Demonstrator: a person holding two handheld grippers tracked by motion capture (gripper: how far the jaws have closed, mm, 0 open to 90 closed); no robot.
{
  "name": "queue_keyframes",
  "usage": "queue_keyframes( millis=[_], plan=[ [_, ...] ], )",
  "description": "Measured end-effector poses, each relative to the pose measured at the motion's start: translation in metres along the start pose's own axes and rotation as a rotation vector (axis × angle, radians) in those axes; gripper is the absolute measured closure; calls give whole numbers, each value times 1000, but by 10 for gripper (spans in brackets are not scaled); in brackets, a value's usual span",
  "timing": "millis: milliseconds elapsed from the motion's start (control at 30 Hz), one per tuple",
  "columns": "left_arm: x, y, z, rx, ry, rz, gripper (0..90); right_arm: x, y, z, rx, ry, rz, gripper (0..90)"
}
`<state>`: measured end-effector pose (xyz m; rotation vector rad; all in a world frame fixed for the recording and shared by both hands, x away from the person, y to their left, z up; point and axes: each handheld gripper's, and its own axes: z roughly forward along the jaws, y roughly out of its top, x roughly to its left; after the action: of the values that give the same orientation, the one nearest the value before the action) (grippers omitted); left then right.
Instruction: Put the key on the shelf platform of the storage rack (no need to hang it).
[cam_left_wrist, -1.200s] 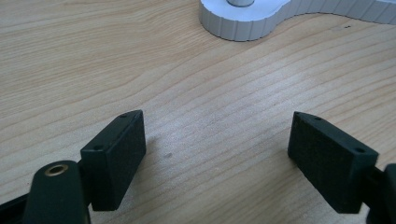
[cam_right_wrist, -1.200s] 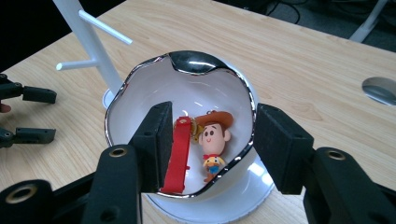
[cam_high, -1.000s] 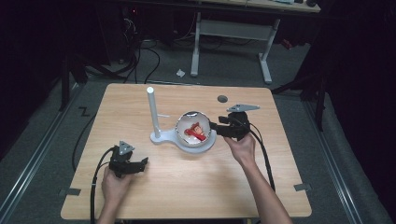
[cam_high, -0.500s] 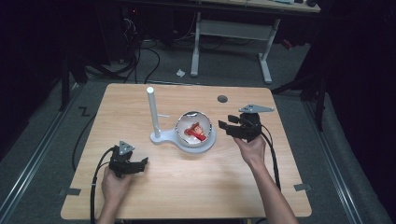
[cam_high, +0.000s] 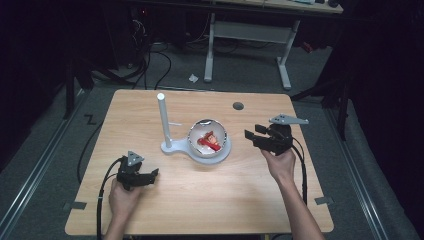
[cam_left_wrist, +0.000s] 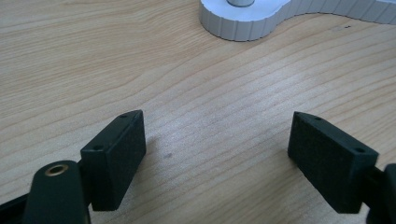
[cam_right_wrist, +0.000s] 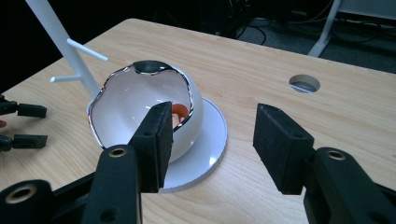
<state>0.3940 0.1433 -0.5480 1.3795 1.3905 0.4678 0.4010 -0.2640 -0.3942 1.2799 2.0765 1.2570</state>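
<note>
Your right tool (cam_high: 256, 135) hangs just to the right of the white bowl (cam_high: 208, 141), its jaws spread with nothing between them; in the right gripper view the same tool (cam_right_wrist: 212, 144) frames the bowl (cam_right_wrist: 140, 102), which stands apart from the pads; the bowl sits on a round white base (cam_right_wrist: 210, 140), and inside it lies a red and orange thing (cam_high: 210, 141), too small to name; a white post (cam_high: 163, 120) with thin pegs rises just left of the bowl on the same base; your left tool (cam_high: 151, 174) rests on the desk (cam_high: 210, 200) well to the lower left of the bowl, jaws spread on bare wood; in the left gripper view that tool (cam_left_wrist: 217, 154) points toward the base's ribbed edge (cam_left_wrist: 243, 23), well apart from it.
</note>
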Motion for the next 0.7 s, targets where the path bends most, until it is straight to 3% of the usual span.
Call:
queue_keyframes(
  millis=[700],
  plan=[
    [0, 0, 0, 1, 0, 1, 196, -18, -24, -36, -12, -60, 46, 481]
  ],
)
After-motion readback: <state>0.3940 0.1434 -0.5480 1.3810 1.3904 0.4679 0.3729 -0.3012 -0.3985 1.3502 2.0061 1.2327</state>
